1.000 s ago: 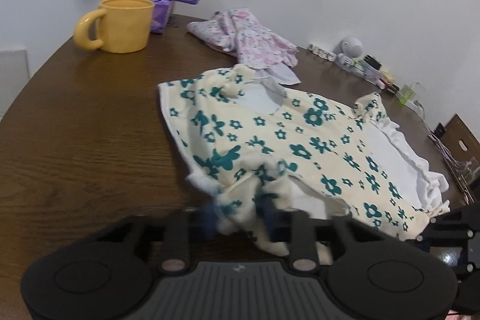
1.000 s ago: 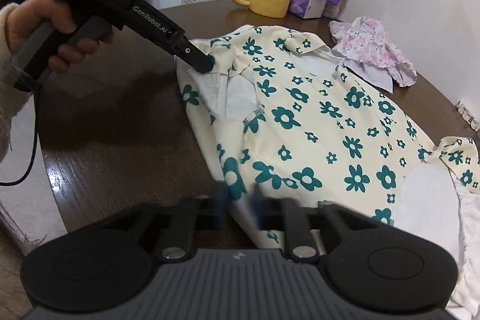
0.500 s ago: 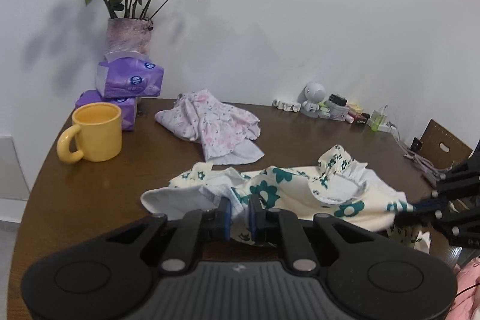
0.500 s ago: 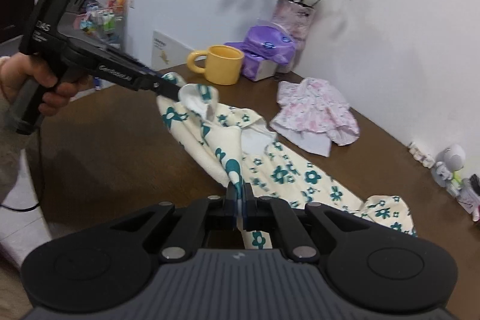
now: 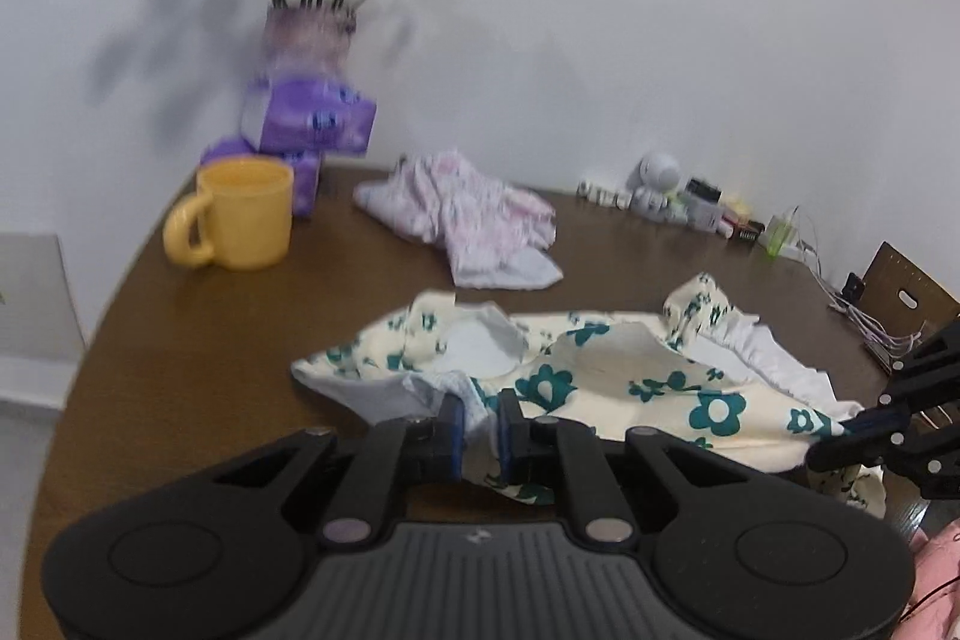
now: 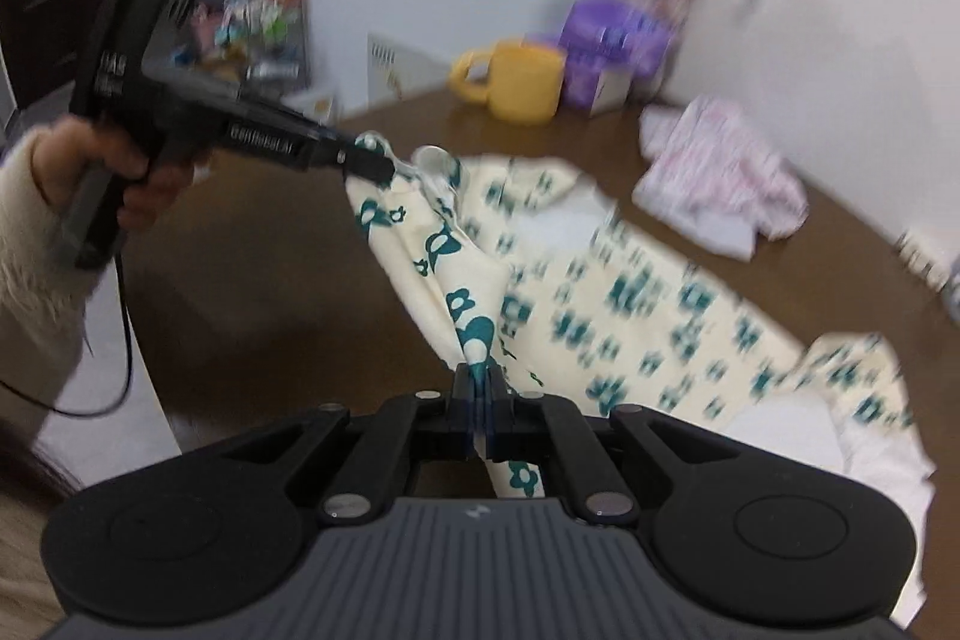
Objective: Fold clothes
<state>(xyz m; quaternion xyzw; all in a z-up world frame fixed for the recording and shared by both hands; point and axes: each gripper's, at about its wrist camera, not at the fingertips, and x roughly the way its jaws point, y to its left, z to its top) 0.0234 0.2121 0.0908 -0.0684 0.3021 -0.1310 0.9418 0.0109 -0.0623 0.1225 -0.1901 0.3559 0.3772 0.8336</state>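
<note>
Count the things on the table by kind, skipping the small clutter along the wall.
Garments: 2, floral dress and pink garment
Mugs: 1, yellow mug
Tissue packs: 2, and
Vases: 1, flower vase
Total: 6

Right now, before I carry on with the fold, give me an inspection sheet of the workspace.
Surface: brown wooden table, round-edged.
Job's things: floral garment lifted along one edge; pink garment crumpled behind.
Clutter: yellow mug, purple tissue packs, flower vase, small items by the wall.
Grippers: left gripper and right gripper both shut on the floral garment.
Cables: black cord below the left handle; wires at the far right.
Surroundings: white wall.
</note>
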